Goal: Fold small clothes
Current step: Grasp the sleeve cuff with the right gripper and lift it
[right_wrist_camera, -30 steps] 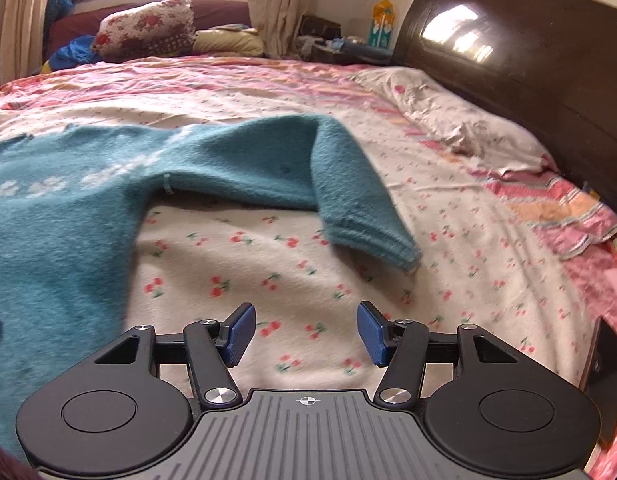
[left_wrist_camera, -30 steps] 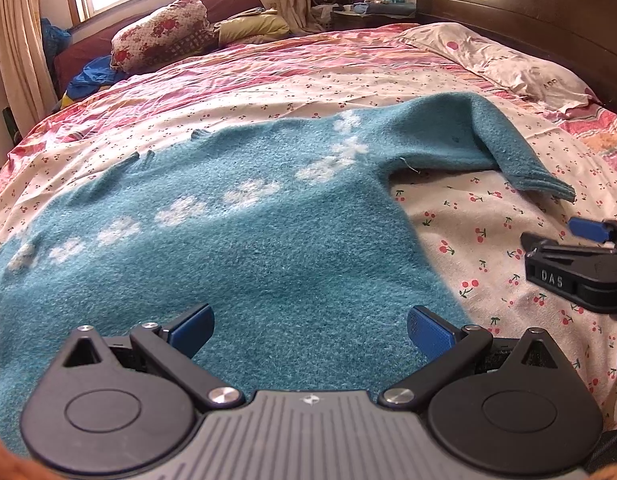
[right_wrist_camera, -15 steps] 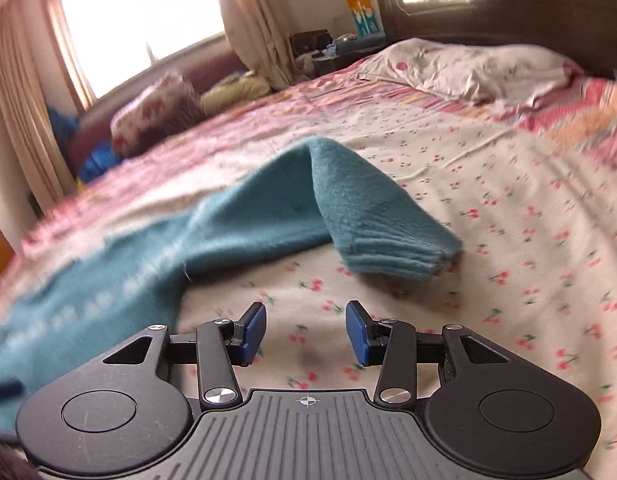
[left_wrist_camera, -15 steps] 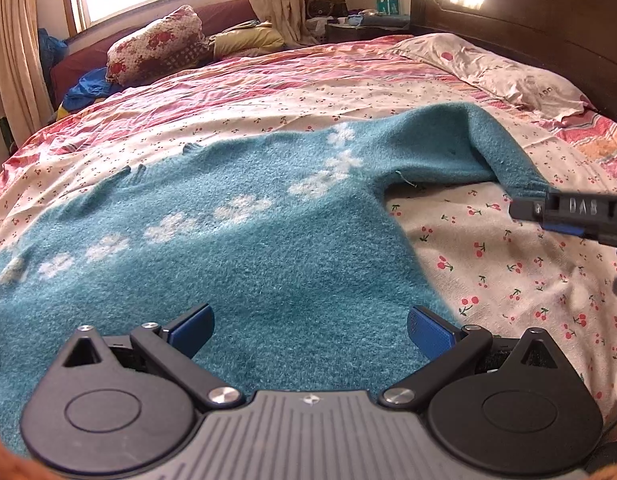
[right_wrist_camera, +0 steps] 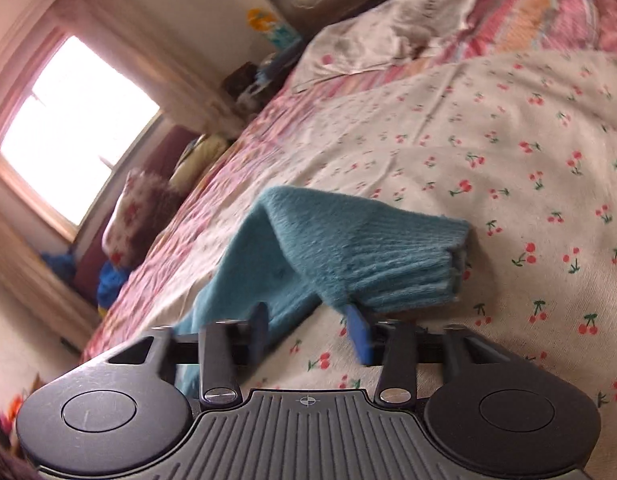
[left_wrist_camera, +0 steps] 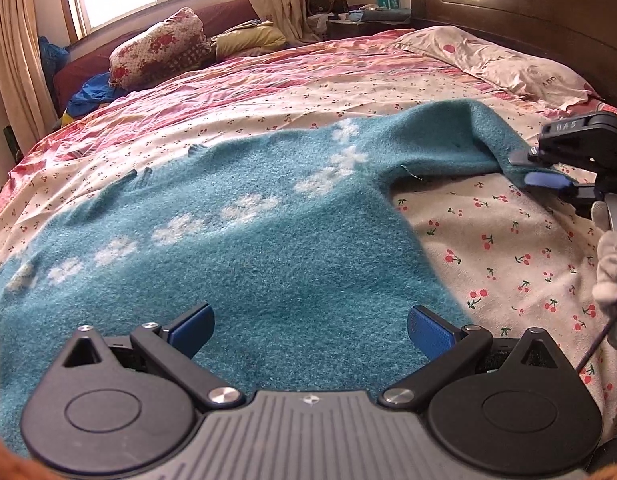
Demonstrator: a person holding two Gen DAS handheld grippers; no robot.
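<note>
A teal fleece sweater (left_wrist_camera: 268, 240) with white flower marks lies spread on the cherry-print bedsheet (left_wrist_camera: 508, 248). My left gripper (left_wrist_camera: 308, 326) is open and empty, low over the sweater's lower body. The sweater's right sleeve (right_wrist_camera: 348, 240) bends toward the right, ending in a ribbed cuff (right_wrist_camera: 420, 272). My right gripper (right_wrist_camera: 312, 332) is open, turned on its side, with its jaws on either side of the sleeve's edge near the cuff. It also shows in the left wrist view (left_wrist_camera: 548, 168) at the sleeve end.
A pillow (left_wrist_camera: 508, 64) and a dark wooden headboard (left_wrist_camera: 528, 8) are at the right. A floral cushion (left_wrist_camera: 156, 52) and other bedding lie at the far side under the window. A gloved hand (left_wrist_camera: 612, 264) is at the right edge.
My right gripper has rolled sideways and moved forward up to the sleeve cuff, so its jaws now straddle the sleeve edge. My left gripper has stayed almost still over the sweater body.
</note>
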